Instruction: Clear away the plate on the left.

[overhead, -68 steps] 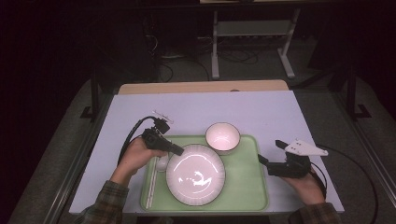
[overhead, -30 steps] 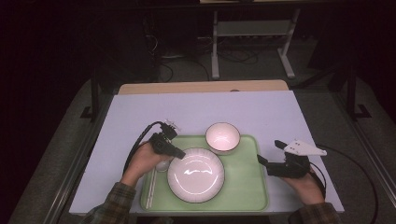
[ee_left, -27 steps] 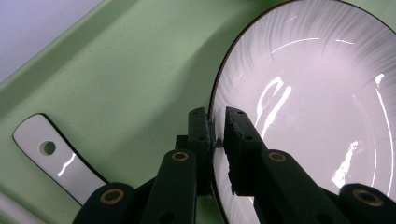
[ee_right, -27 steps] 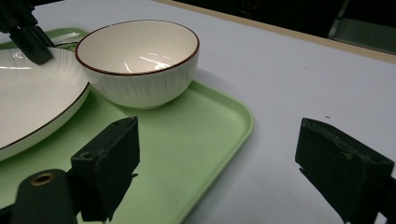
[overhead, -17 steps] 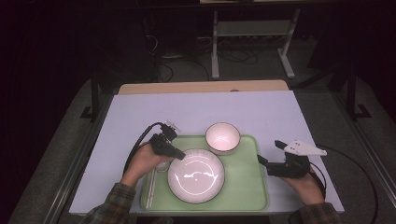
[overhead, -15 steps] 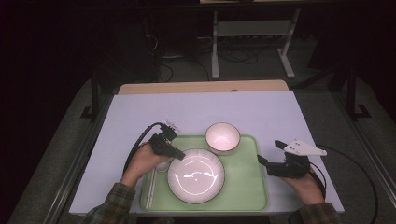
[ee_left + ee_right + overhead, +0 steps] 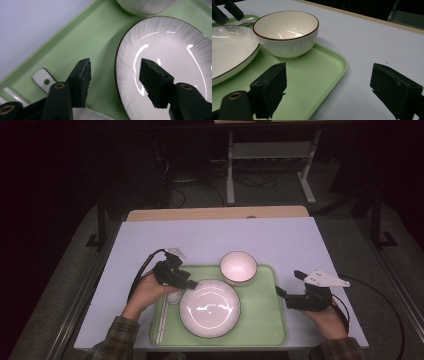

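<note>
The left tool [image 7: 186, 283] is seen at the left rim of a round white ribbed plate with a thin dark edge [image 7: 210, 308], which lies on a pale green plastic tray [image 7: 265, 305] set on the white-topped bench [image 7: 210, 240]. Its jaws have just been opening and now stand apart; in the left gripper view one black pad [image 7: 81, 81] hangs over the bare tray and the other over the plate [image 7: 175, 50], so the plate's rim [image 7: 117, 75] is straddled but not pressed. A white ceramic spoon [image 7: 173, 296] is seen just beside that rim, under the left tool, its handle with a small hole [image 7: 46, 81] resting on the tray. A pair of pale chopsticks [image 7: 162, 322] lies along the tray's left edge.

A white ribbed bowl with a brown rim [image 7: 238, 267] stands on the tray just behind the plate — close to it, whether touching cannot be told.

The right tool [image 7: 287, 295] is held at the tray's right edge, jaws wide apart and nothing between them — in the right gripper view one jaw stands over the tray [image 7: 322, 75], the other over the bench [image 7: 367, 50].
</note>
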